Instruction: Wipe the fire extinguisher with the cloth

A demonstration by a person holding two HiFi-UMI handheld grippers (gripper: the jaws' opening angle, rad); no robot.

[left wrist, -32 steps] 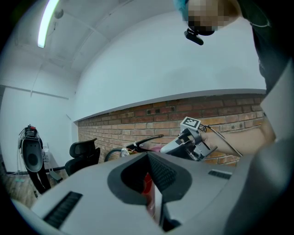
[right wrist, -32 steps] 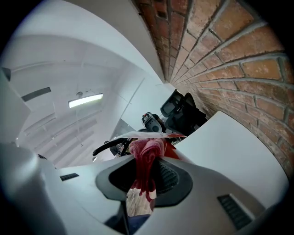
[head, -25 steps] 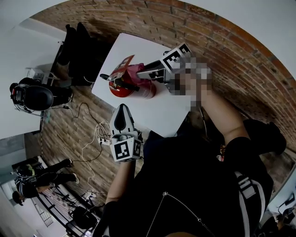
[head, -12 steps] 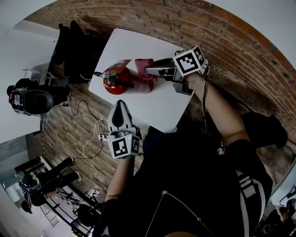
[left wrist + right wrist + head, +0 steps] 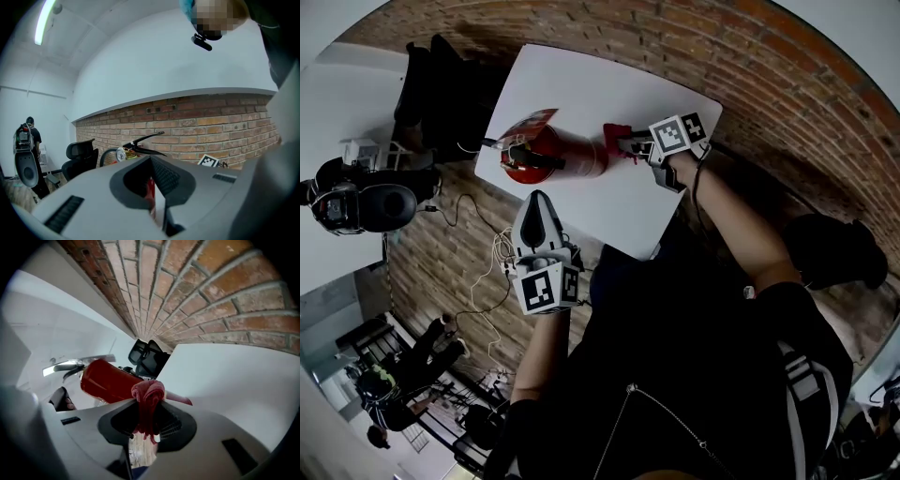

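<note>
The right hand-held gripper (image 5: pixel 625 143), clenched on the bunched red cloth (image 5: pixel 613 137), has slid from the middle of the red metal fire extinguisher (image 5: pixel 567 157) to its base end. The cloth now sits just beside that end. The extinguisher lies on its side on the white table (image 5: pixel 619 211), and its label is too small to read. The left hand-held gripper (image 5: pixel 536 202) hovers near the table's edge, jaws pressed together on nothing.
</note>
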